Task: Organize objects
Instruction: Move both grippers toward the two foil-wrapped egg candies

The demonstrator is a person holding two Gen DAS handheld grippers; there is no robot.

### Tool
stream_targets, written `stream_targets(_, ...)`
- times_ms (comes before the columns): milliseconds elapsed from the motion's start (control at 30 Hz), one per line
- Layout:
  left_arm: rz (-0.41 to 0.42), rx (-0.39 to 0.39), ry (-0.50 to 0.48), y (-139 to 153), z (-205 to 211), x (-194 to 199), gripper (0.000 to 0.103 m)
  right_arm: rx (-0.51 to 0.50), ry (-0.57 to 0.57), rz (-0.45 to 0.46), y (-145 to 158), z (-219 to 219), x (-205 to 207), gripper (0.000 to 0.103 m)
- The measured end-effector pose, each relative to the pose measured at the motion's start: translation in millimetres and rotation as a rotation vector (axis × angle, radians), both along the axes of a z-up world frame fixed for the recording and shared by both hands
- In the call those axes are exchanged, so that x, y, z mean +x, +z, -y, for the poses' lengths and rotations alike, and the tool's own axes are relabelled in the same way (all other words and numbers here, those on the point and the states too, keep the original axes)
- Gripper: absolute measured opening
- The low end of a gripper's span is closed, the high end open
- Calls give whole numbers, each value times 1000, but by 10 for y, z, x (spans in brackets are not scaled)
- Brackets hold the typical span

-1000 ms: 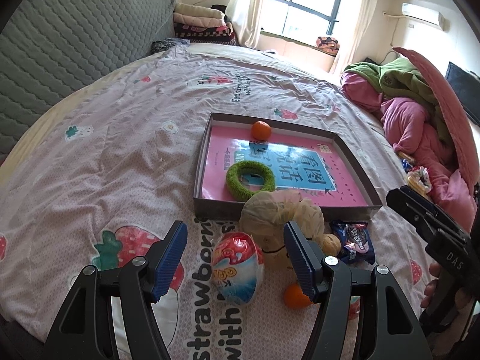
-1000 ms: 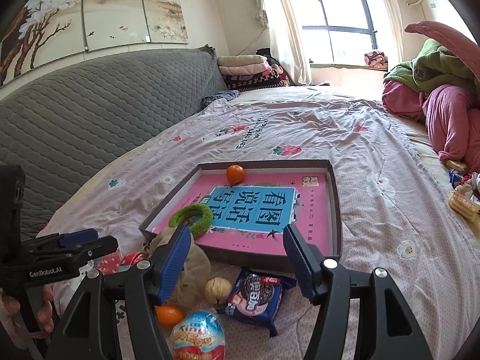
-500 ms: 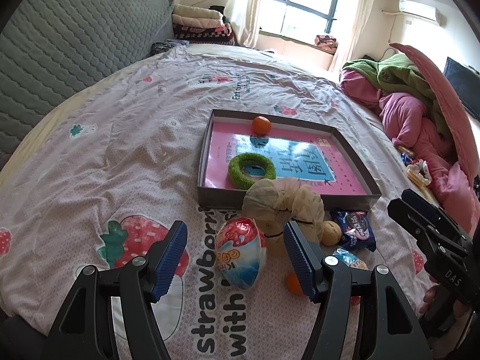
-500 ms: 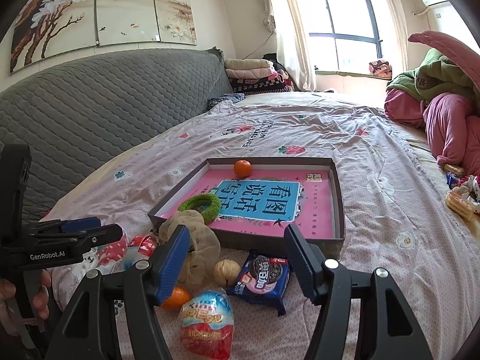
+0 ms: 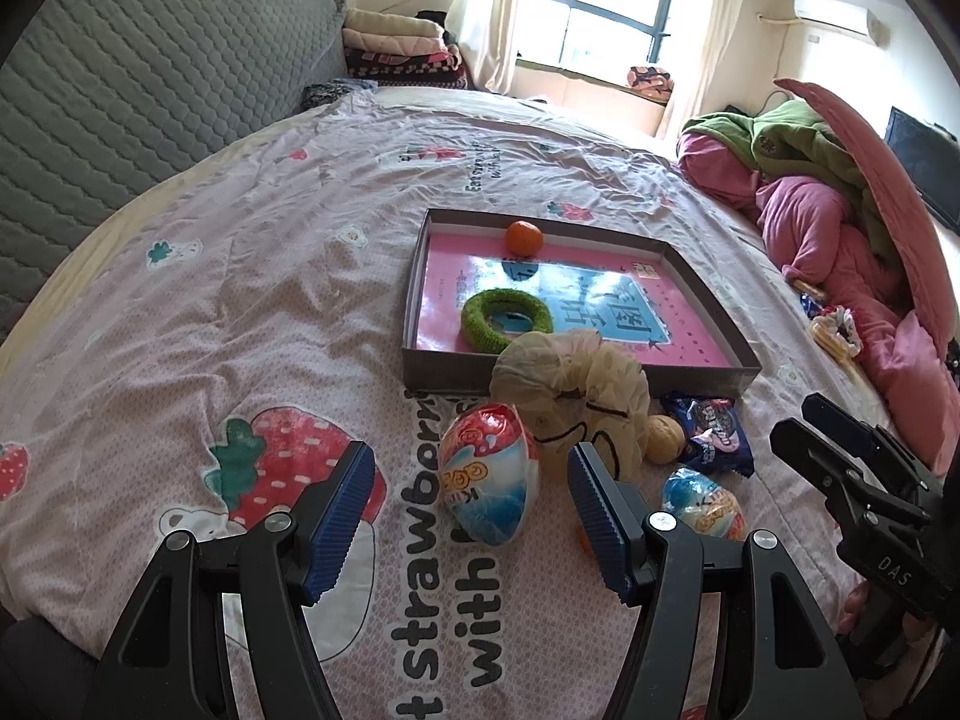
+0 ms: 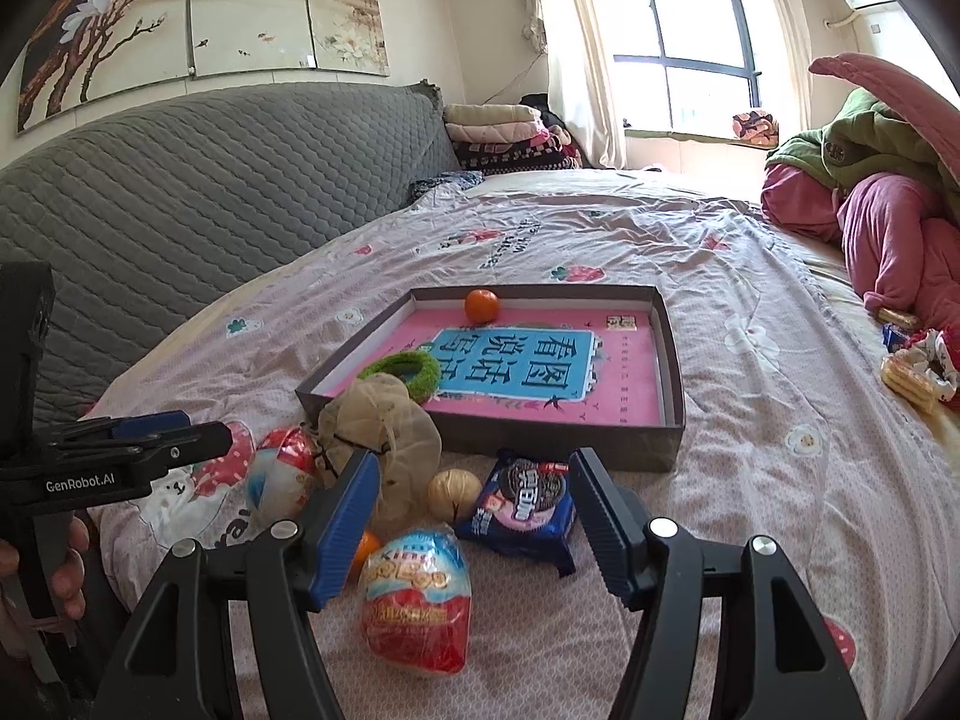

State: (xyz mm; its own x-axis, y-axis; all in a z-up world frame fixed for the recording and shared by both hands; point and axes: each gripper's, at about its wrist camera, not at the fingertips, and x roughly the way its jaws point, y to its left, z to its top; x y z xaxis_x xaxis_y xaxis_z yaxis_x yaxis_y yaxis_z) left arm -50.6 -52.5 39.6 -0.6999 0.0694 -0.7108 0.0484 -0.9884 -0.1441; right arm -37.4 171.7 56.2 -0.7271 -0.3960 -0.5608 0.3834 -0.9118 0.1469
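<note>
L gripper [image 5: 468, 504] & R gripper [image 6: 474, 516] both wide apart, holding nothing, above foil-wrapped chocolate eggs [image 6: 417, 600] near shallow grey cardboard tray [image 6: 672, 360] w/ pink book.

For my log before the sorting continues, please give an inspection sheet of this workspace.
Surface: bedspread, pink, wrinkled.
Job's things: tray holds an orange and green ring. In front lie mesh pouch, walnut, cookie pack, two foil eggs.
Clutter: snacks at the right edge.
Grippers: left gripper and right gripper open, empty.
Cables: nothing seen.
Surroundings: headboard, window, piled bedding.
</note>
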Motion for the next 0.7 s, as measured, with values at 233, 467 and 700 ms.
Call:
stream_targets(233,3,-4,-14,-56,-17,41,68,18,3,10,-59,36,79,65)
stream_targets(467,24,-9,-35,-162,-65,61,68,23,6,26,-118,57,161,65)
stream_targets(700,44,-11,-49,-238,-112,60,68,39,13,45,-181,89,211,65)
